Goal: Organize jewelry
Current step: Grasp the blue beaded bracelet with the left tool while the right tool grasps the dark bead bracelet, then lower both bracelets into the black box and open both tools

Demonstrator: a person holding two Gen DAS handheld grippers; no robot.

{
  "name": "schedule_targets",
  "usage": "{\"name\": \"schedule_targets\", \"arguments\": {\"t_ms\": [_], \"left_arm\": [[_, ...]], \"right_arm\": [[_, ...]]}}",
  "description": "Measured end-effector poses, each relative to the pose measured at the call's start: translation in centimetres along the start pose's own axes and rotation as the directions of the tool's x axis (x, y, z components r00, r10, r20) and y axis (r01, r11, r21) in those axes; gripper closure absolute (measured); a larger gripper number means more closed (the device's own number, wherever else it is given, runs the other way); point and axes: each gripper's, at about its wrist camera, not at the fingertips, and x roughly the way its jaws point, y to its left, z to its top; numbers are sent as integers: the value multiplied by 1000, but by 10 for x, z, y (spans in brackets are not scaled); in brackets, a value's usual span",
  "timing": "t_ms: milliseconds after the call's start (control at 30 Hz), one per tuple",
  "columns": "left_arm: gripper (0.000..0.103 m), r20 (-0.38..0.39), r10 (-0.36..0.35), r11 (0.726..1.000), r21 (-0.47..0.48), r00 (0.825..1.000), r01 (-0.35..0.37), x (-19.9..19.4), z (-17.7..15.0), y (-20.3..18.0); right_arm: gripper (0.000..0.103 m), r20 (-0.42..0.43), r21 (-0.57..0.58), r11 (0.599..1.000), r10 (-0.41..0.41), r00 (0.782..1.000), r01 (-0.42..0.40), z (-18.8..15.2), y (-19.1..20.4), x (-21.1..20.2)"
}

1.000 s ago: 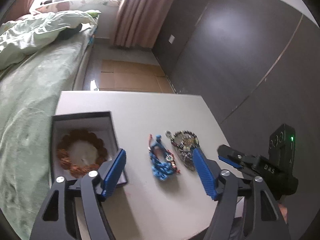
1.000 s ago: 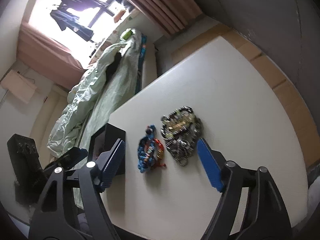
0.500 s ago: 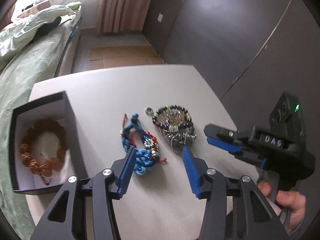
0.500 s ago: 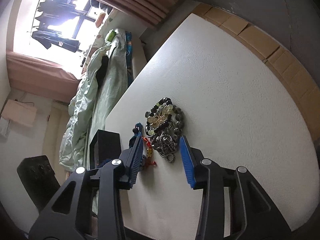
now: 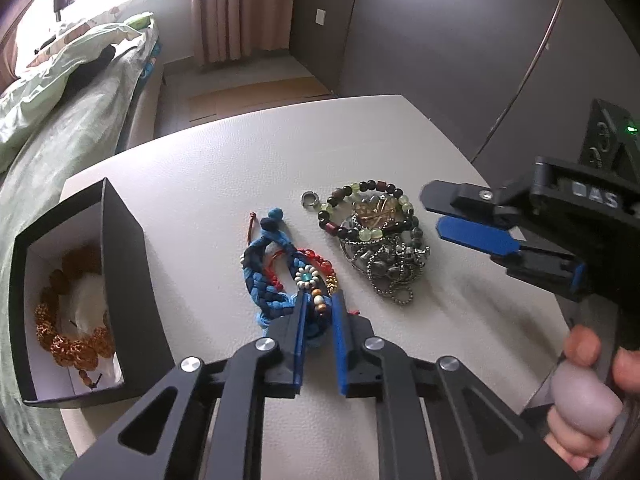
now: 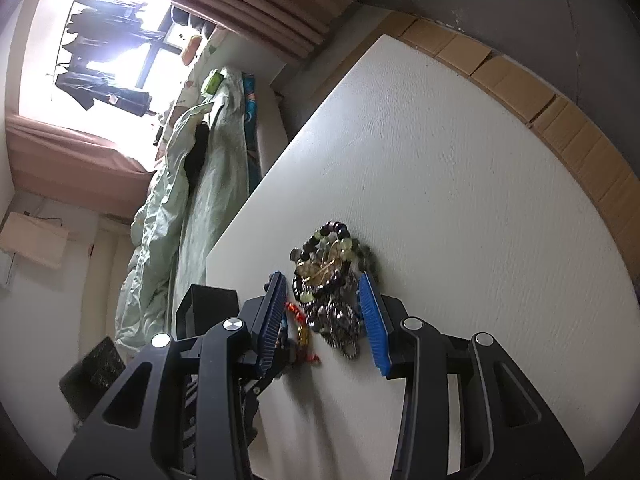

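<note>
On the bench: a white, faintly textured bench (image 5: 208,168) carries three groups of jewelry in a row, well apart from its far edge.
Left gripper: the left gripper (image 5: 318,312) has its jaws drawn close around the near end of the blue braided bracelet (image 5: 272,276); I judge it clenched on the cord, though how firm the hold is I cannot tell.
Why there: the blue bracelet, tangled with red cord and a small flower charm, lies just beside the open black box (image 5: 120,280), so pinching its near loop looks like the start of a short carry to the left.
Right gripper: the right gripper (image 6: 326,312) hangs low over the beaded bracelet pile (image 6: 332,280), its jaws spread, one to each side of the heap and gripping nothing.
Why there: straddling the pile suits closing in on it next; the ball chain (image 5: 390,276) mixed in could snag or trail if lifted.
Box: it sits at the bench's left edge, white inside, and an amber bead bracelet (image 5: 68,320) rests in it already.
Small piece: a metal ring (image 5: 309,199) lies alone just beside the dark and green beads.
Room: a bed with a pale green quilt (image 5: 60,92) runs along the left of the bench; pink curtains (image 5: 236,8) frame a bright window, and a dark panelled wall (image 5: 440,40) stands to the right.
</note>
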Motion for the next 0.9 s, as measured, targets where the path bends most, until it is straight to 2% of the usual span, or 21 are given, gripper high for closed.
{"name": "schedule_targets", "arguments": {"t_ms": [67,233,400,500,833,867,900], "left_arm": [[94,11,0,1000,-3,1000,0,-4,1,1],[95,51,-16,1000,-16,999,17,-21,9,6],[95,91,-28,999,-27,995,31,-39,18,11],[95,106,-36,999,-34,994,40,-47,21,15],[95,143,-61,996,-48,988,69,-66,26,22],[95,146,-61,997,-47,987,69,-68,27,23],[95,150,-62,996,-47,987,70,-69,28,23]], "right_arm": [[63,-4,-4,999,-32,999,32,4,1,6],[64,-21,4,998,-55,998,55,4,0,17],[73,-27,16,999,-31,999,31,4,-1,16],[73,-26,25,1000,0,1000,1,4,0,15],[73,-76,76,997,-11,997,17,1,-3,31],[75,-70,80,997,-10,997,16,0,-4,31],[82,-64,83,996,-15,998,20,1,-4,31]]}}
